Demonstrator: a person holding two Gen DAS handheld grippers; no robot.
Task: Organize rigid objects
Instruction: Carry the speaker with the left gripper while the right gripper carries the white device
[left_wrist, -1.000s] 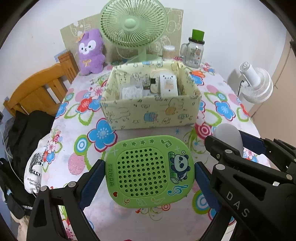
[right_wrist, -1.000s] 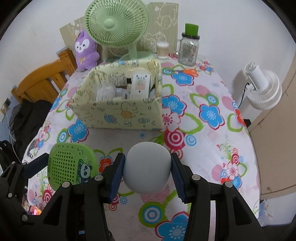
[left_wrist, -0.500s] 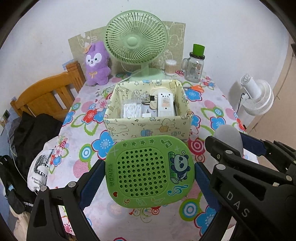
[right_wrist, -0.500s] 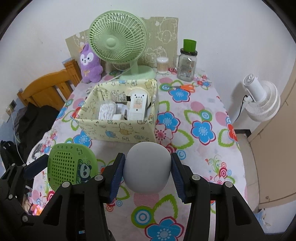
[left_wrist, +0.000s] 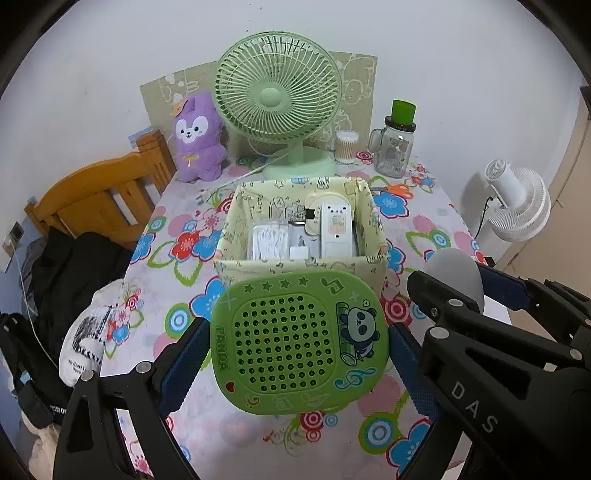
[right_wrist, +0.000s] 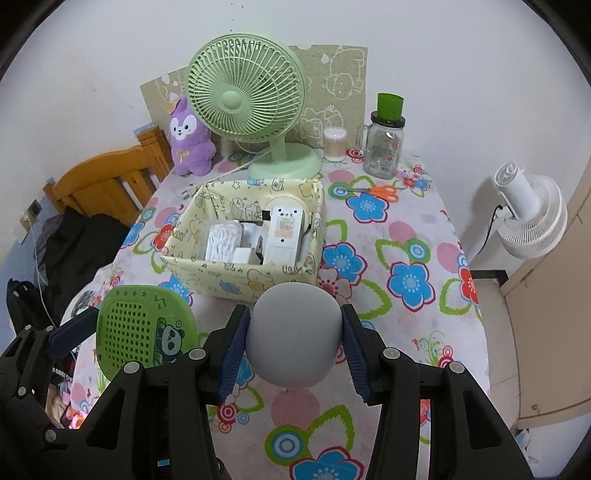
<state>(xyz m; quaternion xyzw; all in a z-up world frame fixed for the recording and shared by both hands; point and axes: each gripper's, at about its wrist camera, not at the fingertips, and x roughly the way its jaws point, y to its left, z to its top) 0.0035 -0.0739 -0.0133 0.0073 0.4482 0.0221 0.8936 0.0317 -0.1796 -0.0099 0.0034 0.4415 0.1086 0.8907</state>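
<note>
My left gripper is shut on a green panda case with a perforated face, held above the table in front of the yellow patterned box. My right gripper is shut on a grey rounded speaker, held above the table near the box's front right corner. The box holds a white remote, a white packet and small white items. The green case also shows at the left in the right wrist view, and the grey speaker at the right in the left wrist view.
A green desk fan, a purple plush, a cotton swab jar and a glass jar with a green lid stand at the table's back. Orange scissors lie beside the box. A wooden chair stands left, a white fan right.
Both grippers have risen and drawn back from the box with their objects still held; the box and table look smaller and farther away now.
</note>
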